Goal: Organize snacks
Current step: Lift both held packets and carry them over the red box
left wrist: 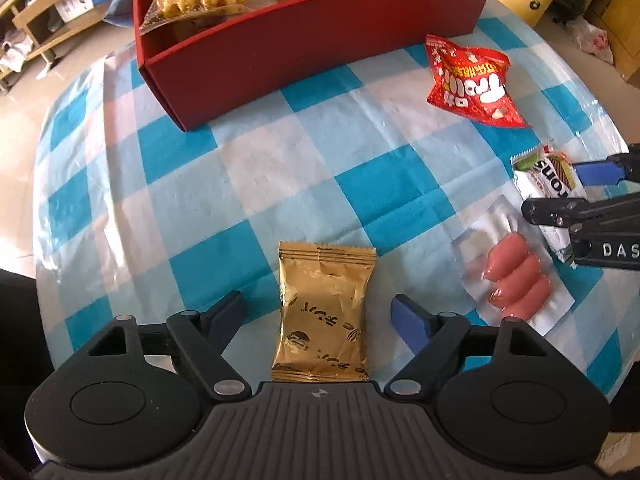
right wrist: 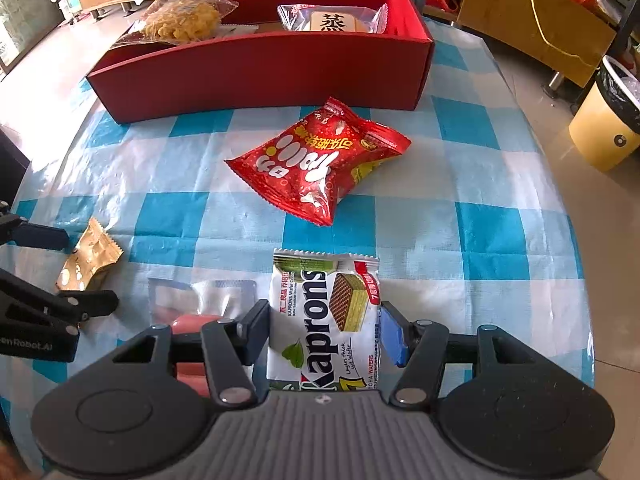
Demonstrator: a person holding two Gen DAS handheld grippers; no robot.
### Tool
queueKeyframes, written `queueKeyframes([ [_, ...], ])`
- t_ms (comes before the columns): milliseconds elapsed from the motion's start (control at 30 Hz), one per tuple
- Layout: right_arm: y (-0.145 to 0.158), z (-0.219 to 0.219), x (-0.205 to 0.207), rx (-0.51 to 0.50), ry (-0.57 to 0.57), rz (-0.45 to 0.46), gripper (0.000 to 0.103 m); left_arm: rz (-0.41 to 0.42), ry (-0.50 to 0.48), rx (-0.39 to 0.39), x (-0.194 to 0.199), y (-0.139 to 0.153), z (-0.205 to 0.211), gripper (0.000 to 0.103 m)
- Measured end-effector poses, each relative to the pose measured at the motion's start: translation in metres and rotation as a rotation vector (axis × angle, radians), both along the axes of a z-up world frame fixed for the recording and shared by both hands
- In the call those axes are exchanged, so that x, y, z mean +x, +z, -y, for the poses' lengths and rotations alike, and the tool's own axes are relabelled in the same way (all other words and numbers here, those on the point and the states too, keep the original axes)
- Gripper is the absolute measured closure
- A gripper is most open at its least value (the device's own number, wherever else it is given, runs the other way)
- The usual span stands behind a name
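Red box (right wrist: 260, 68) is already holding two snacks; right claw (right wrist: 324, 330) is pinching the Kaprons wafer pack (right wrist: 324, 320), left claw (left wrist: 320, 320) is spreading around the gold sachet (left wrist: 324, 316); sausages (left wrist: 516, 276), red bag (right wrist: 320, 160) waiting on tabletop (left wrist: 280, 168).

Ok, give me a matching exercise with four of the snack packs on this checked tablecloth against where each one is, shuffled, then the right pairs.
1. gold foil packet
2. white Kaprons wafer pack
3. red puffed snack bag
4. clear bag of yellow fried snack

A. inside the red cardboard box
B. lying alone mid-cloth
C. between the open left gripper fingers, untouched
D. clamped in the right gripper

Pairs: 1-C, 2-D, 3-B, 4-A
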State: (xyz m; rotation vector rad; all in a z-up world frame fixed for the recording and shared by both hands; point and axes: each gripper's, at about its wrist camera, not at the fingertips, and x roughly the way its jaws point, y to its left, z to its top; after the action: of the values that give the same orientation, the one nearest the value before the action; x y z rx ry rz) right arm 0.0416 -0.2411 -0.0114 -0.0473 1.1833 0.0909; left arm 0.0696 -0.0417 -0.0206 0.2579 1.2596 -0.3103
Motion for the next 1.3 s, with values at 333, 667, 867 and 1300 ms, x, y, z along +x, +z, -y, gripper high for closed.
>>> queueKeyframes([
  [333, 0.004, -0.001, -0.003, 0.005, 0.006, 0.019, 0.051, 0.049, -0.049, -0.008, -0.016, 0.007, 0.014, 0.055],
  [667, 0.011, -0.001, 0.0, 0.02, 0.006, 0.049, 0.051, 0.085, -0.046, -0.01, -0.016, 0.016, 0.014, 0.055],
  [867, 0.015, -0.001, 0.001, 0.027, 0.004, 0.064, 0.051, 0.101, -0.038, -0.02, -0.012, 0.021, 0.015, 0.055],
  [1300, 0.032, -0.003, 0.01, 0.051, 0.003, 0.117, 0.051, 0.158, 0.015, -0.071, 0.004, 0.046, 0.011, 0.055],
])
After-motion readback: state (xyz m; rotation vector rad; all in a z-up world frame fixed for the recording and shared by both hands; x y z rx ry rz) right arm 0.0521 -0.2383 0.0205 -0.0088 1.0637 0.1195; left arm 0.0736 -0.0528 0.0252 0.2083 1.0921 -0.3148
